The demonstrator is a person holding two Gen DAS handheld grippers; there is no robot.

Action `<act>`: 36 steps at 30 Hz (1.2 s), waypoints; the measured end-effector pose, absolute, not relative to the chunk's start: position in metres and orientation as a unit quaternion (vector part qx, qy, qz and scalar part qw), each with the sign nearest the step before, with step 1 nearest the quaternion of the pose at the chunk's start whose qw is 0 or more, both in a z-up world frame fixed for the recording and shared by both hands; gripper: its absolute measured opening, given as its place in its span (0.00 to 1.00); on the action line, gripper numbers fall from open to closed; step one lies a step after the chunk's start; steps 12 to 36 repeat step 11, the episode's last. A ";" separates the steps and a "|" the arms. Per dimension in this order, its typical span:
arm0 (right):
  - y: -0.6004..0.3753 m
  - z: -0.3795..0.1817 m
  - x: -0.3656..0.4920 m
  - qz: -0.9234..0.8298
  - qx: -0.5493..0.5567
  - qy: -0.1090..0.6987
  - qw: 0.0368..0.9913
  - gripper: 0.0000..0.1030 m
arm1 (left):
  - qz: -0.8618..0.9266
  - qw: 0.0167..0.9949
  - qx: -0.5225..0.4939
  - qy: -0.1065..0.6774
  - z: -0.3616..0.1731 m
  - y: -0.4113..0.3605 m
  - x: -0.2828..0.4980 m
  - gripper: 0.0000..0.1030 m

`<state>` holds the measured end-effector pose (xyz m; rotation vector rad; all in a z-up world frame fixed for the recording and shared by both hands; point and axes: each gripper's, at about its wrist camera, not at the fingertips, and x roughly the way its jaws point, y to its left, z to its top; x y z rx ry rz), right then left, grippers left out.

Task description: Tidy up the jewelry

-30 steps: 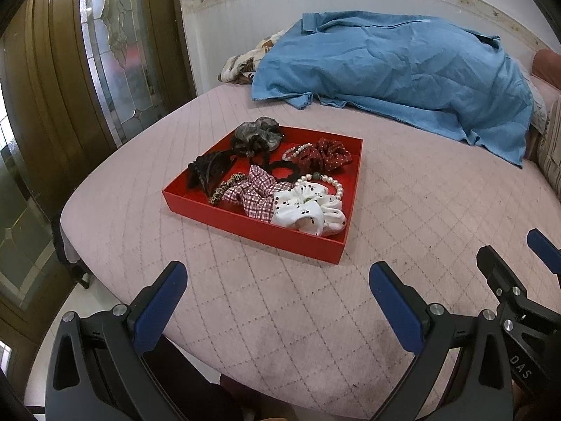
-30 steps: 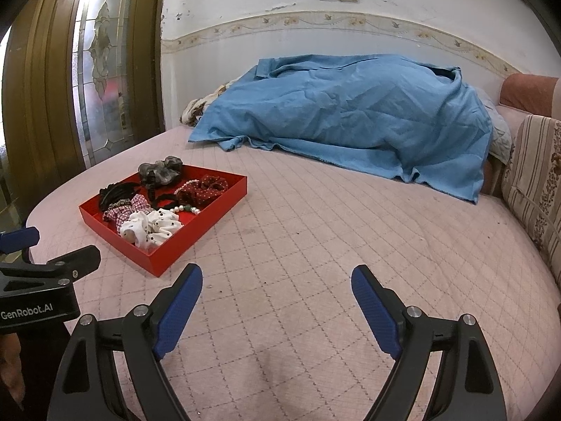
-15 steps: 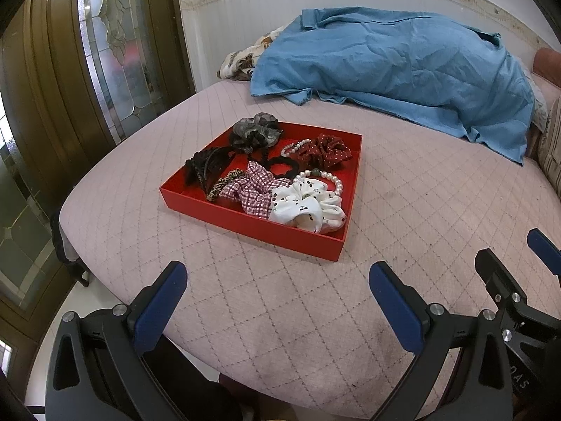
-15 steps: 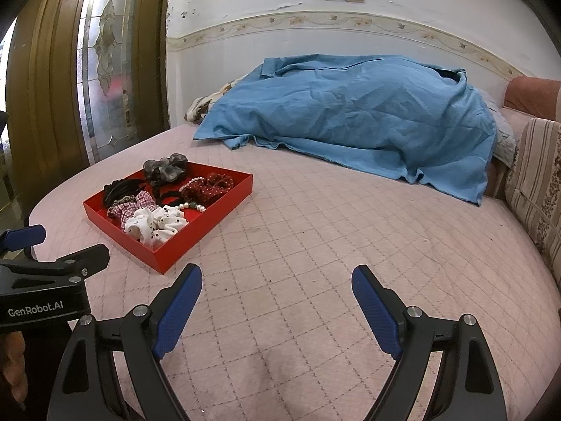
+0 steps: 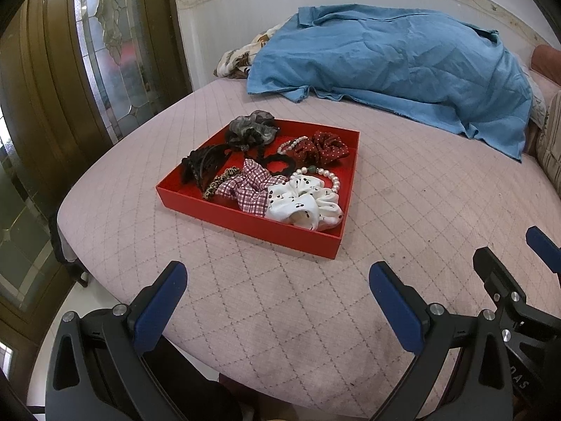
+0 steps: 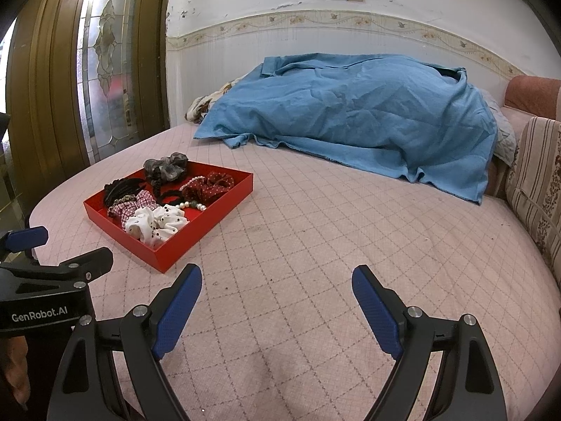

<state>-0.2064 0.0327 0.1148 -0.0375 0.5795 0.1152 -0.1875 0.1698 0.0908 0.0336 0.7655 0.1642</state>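
Nothing has moved since a second ago | left gripper (image 5: 277, 280) spread, empty, angled down at bed's near edge | right gripper (image 6: 277, 286) likewise | red tray (image 5: 245, 219) of scrunchies lies far-left on pink quilt (image 6: 350, 228)

Showing soft, even daylight in both views; entering through the stained-glass door (image 5: 115, 45) at left, glowing brightest along its panes (image 6: 105, 70); washing the white wall (image 6: 263, 3) pale, without harsh glare; casting only faint shadows, darkest inside the near wall of the red tray (image 5: 245, 221) and under the folds of the blue sheet (image 5: 385, 59); staying sharp across the pink bed (image 6: 333, 228), with no motion blur; bending straight lines strongly toward the edges, curving the wall border and door frame; fading to black vignette in the corners; rendering the blue-padded fingers (image 6: 178, 312) near the lens slightly soft.
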 end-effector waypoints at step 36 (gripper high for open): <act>0.014 0.119 -0.200 0.053 0.010 0.306 0.950 0.88 | 0.041 0.928 0.045 0.368 0.111 0.150 -0.161 1.00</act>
